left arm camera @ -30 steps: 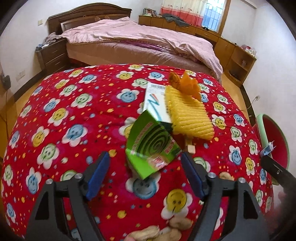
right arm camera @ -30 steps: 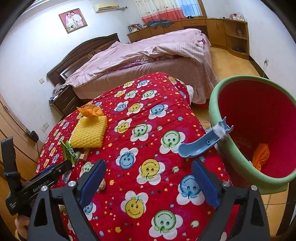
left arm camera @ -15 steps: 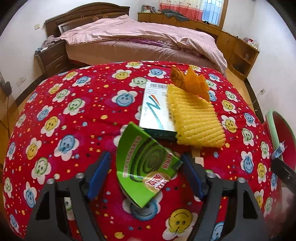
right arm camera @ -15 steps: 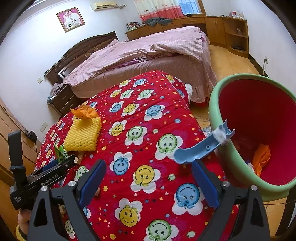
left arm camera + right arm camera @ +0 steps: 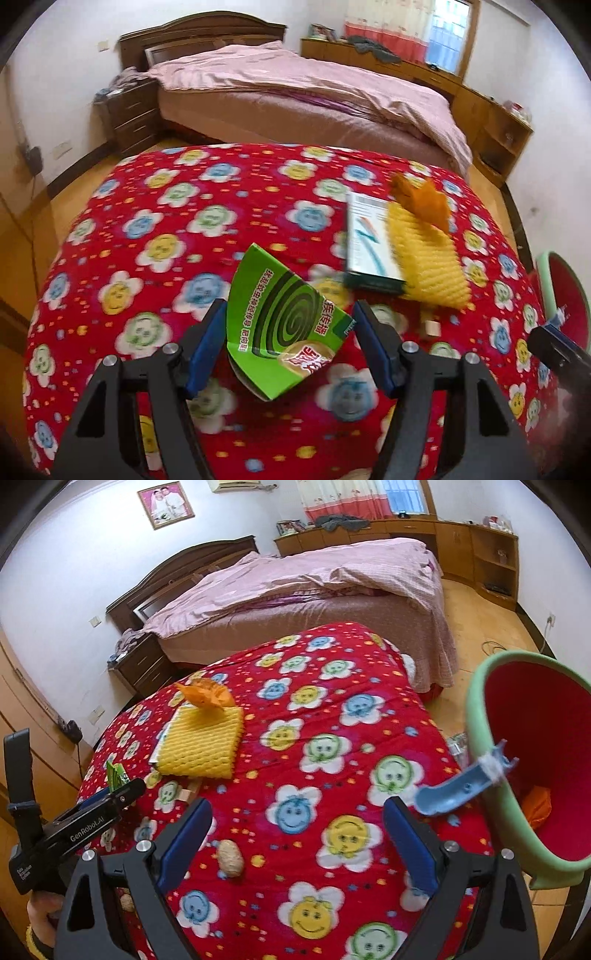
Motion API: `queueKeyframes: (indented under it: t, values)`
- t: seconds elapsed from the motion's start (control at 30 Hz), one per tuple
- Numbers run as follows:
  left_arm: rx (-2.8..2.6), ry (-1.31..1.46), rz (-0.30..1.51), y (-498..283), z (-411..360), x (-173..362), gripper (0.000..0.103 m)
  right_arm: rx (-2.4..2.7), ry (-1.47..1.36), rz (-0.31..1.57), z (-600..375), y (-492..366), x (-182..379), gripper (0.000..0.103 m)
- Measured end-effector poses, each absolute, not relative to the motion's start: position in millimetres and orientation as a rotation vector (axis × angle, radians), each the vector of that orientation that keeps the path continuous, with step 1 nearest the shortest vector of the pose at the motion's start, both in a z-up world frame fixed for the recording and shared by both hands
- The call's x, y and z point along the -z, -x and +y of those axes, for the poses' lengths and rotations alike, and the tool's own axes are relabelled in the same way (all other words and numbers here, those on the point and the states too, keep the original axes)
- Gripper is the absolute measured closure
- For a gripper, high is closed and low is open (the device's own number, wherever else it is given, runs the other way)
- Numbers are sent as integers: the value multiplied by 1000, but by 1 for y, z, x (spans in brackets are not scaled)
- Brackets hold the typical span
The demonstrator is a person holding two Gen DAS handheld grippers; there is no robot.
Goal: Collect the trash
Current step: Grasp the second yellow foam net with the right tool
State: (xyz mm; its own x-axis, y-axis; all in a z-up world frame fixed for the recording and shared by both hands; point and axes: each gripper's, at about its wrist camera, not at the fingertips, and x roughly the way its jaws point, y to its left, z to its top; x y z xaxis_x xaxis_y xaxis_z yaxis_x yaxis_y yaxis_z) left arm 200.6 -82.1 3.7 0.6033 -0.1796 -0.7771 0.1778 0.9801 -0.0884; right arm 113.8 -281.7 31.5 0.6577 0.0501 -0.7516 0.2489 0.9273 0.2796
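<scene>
A crumpled green mosquito-coil box [image 5: 284, 325] stands between the fingers of my left gripper [image 5: 290, 347], whose blue pads touch both its sides. Beyond it lie a white-teal carton [image 5: 371, 245], a yellow foam net [image 5: 424, 258] and an orange wrapper [image 5: 424, 201] on the red flowered blanket [image 5: 166, 258]. My right gripper [image 5: 297, 840] is open and empty above the blanket, with a peanut shell [image 5: 229, 858] between its fingers. The green-rimmed red bin [image 5: 535, 760] stands at the right with a blue plastic piece [image 5: 461, 788] at its rim.
A small wooden block [image 5: 430, 326] lies right of the green box. The left gripper's body [image 5: 74, 830] shows at the right wrist view's left edge. A pink-covered bed [image 5: 314, 590], a nightstand [image 5: 129, 114] and wooden cabinets [image 5: 472, 542] stand behind. Orange trash [image 5: 537, 806] lies inside the bin.
My left gripper moved forward and its fingers narrowed onto the green box. The right gripper drifted left, so the bin now sits farther right.
</scene>
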Motion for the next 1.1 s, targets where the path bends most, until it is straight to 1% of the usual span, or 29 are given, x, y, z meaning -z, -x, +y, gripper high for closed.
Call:
queueKeyframes:
  t: [0.27,0.73,0.77,0.8,0.83,0.87,0.93,1.0,1.1]
  values:
    - [117,43,914,-210,-54,6,34,41,-340,858,-250,-146,-34,8]
    - [121,86,924,-214,-47,12,34,-4,-279,900,-215,-205,-13,8]
    - [122,87,924,-214,-47,12,34,-3,-288,910,-216,-208,-10,13]
    - [122,88,924,-214,-47,12,34,-1,-293,916,-216,-209,-8,21]
    - [123,90,924,-215,-46,12,34,-1,-301,927,-217,-211,-5,24]
    - [124,91,924,-215,-46,12,34,-3,-305,930,-218,-211,-4,30]
    - [126,93,923,-214,-46,12,34,1,-301,926,-219,-210,-3,40]
    - [130,90,924,-214,-47,12,34,-6,-303,930,-220,-209,-3,61]
    - [135,89,919,-211,-49,9,34,-14,-307,934,-222,-206,-3,73]
